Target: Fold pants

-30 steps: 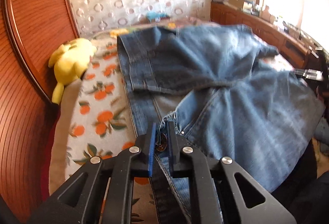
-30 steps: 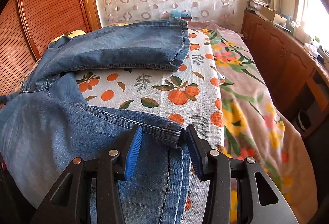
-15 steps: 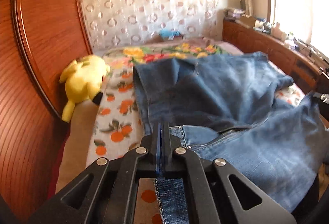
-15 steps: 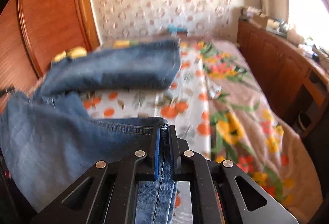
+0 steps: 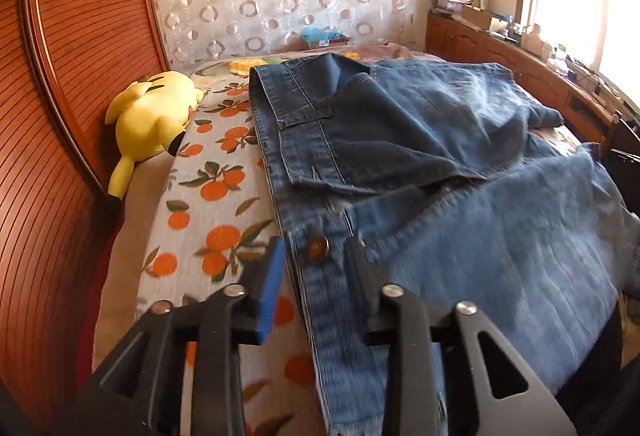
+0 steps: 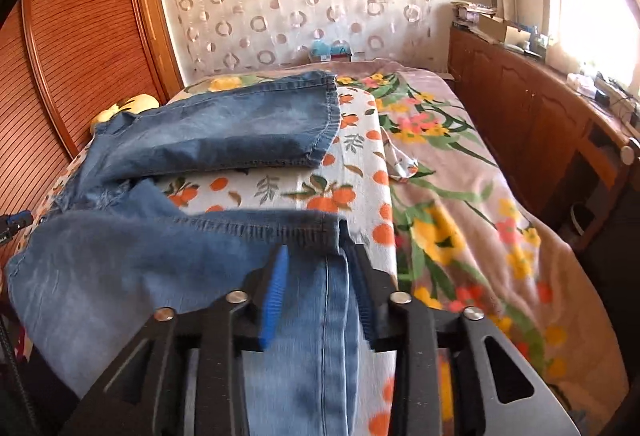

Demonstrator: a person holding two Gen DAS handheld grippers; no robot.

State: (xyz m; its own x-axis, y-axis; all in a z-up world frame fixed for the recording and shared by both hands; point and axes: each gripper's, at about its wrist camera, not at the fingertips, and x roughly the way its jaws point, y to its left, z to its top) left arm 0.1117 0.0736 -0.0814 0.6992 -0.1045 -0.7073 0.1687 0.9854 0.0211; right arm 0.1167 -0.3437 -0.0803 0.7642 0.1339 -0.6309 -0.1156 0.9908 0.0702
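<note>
**Both grippers let go of the jeans**

Half a second ago the left gripper [image 5: 314, 260] was clamped on the waistband beside the metal button [image 5: 317, 249]; its jaws now stand apart with the waistband lying loose between them. The right gripper [image 6: 320, 268], pinched on the leg hem [image 6: 256, 226] half a second ago, has likewise spread. The jeans [image 5: 440, 176] have dropped from their lifted position and lie flatter on the orange-print bedspread [image 5: 216, 188].

Left tool [image 5: 316, 268] spread wide — straddling the jeans' [image 5: 460, 196] buttoned waistband.
</note>
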